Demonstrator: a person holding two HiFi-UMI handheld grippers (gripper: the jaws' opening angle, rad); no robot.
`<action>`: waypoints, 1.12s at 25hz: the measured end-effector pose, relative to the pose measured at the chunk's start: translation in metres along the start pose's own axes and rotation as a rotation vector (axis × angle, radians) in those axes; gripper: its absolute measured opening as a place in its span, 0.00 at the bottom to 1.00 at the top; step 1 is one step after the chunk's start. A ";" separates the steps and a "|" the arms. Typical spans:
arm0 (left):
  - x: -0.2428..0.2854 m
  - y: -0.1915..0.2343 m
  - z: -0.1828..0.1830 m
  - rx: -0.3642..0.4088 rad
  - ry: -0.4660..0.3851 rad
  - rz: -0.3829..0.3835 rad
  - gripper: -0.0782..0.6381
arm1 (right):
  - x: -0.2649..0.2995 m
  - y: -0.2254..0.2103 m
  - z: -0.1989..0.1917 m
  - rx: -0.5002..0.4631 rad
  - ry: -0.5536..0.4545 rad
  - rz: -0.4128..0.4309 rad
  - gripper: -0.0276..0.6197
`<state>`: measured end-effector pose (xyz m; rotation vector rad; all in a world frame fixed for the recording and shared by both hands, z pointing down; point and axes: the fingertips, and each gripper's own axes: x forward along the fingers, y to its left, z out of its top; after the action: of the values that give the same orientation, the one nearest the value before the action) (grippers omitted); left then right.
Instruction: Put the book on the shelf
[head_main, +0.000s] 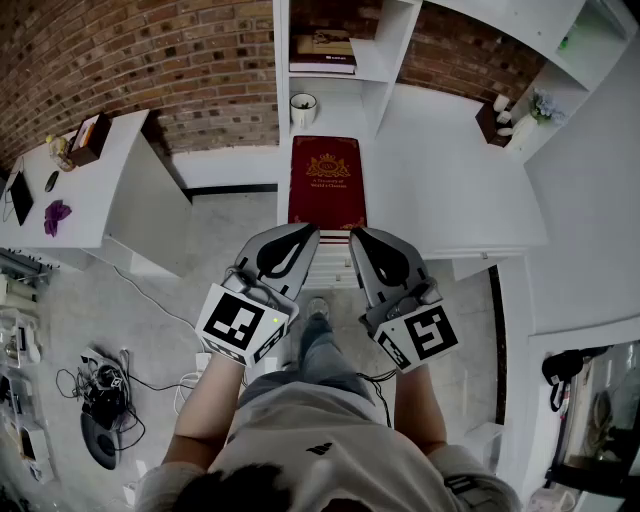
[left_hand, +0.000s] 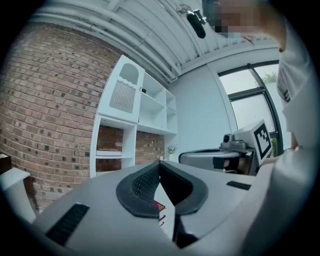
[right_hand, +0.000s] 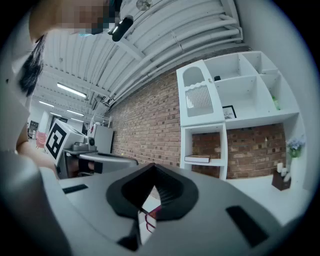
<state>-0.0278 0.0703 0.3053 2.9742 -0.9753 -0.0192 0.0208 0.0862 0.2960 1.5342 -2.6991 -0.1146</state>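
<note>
Book (head_main: 327, 182): lying straight ahead, long axis pointing toward shelf (head_main: 392, 45).
Left gripper (head_main: 303, 233): hovering clenched, empty, by its near edge.
Right gripper (head_main: 360, 235): hovering likewise, equally near.

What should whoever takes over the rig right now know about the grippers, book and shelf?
Left gripper: shut, empty. Right gripper: shut, empty. Both are side by side, just short of the near edge of the red book.
The red book lies flat, cover up, on the white desk below the shelf.
Done: nothing; book not grasped.
Left: open jaws, grasp book, place it on the shelf.
</note>
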 end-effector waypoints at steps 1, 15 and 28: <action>0.001 0.001 -0.001 -0.003 -0.002 0.002 0.13 | 0.000 -0.001 -0.001 -0.003 -0.003 0.001 0.06; -0.004 0.003 -0.011 -0.006 0.008 0.014 0.13 | 0.000 0.002 -0.006 0.003 -0.015 0.000 0.06; 0.000 0.032 -0.042 -0.013 0.024 0.066 0.13 | 0.013 -0.008 -0.037 0.024 0.049 -0.011 0.06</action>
<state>-0.0466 0.0449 0.3477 2.9221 -1.0657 0.0104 0.0230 0.0690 0.3319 1.5372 -2.6652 -0.0441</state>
